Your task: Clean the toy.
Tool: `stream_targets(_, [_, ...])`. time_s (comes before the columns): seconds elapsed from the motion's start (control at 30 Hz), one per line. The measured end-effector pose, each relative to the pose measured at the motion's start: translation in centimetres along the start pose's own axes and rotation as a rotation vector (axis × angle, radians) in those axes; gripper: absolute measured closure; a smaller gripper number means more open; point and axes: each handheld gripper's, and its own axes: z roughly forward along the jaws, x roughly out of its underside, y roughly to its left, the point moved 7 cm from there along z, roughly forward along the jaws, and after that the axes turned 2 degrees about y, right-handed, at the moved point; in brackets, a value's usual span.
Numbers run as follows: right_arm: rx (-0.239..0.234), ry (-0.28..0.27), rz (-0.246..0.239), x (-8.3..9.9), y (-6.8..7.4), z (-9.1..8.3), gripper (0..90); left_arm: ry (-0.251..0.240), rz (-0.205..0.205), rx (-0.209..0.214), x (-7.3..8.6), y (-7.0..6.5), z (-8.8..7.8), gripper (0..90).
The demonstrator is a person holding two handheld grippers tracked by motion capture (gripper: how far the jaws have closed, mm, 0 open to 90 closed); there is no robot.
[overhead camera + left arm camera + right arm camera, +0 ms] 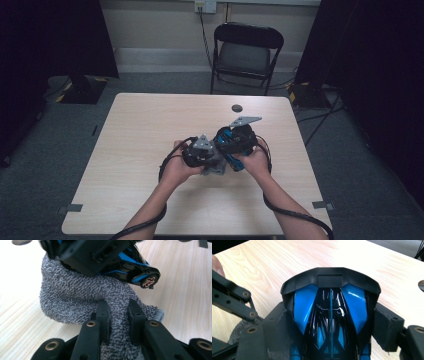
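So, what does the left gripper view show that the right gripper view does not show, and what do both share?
Only the left gripper view shows the left gripper shut on a fold of the grey towel, and a wheel with a gold rim on the toy car.

Only the right gripper view shows the rear wing of the car, the blue and black roof, and the right gripper clamping the car at both sides.

Both show the blue and black toy car, the towel, and the light wooden table.
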Motion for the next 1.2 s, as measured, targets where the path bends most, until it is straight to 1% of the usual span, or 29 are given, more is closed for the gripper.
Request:
stream_targets(0.07, [-0.002,0.0,0.001,0.0,0.0,0.0,25.4,0.015,0.025,0.003,0.1,-0.1,0.2,75.1])
stream_targets(0.1, [-0.003,-0.002,0.001,-0.2,0.0,-0.1,25.4,0.022,0.038,0.012,0.2,-0.4,0.5,75.2])
stream_targets(0.13, [-0.004,-0.003,0.002,-0.3,0.0,-0.1,25.4,0.018,0.042,0.015,0.3,-0.5,0.7,75.1])
stream_targets(0.43, [-0.003,-0.001,-0.004,-0.8,0.1,-0.1,25.4,0.017,0.058,0.034,0.3,-1.3,1.2,75.1])
stream_targets(0.67, [-0.007,0.001,0.001,-1.2,0.1,0.0,25.4,0.025,0.074,0.046,0.6,-1.8,1.6,75.1])
stream_targets(0.93, [-0.003,0.002,0.001,-1.6,0.1,0.1,25.4,0.026,0.081,0.059,0.9,-2.3,1.9,75.1])
stream_targets(1.13, [-0.008,0.001,0.007,-1.9,0.1,0.2,25.4,0.029,0.088,0.068,1.1,-2.8,2.1,75.1])
stream_targets(1.2, [-0.009,0.002,0.01,-2.0,0.0,0.2,25.4,0.038,0.091,0.076,1.3,-3.1,2.2,75.2])
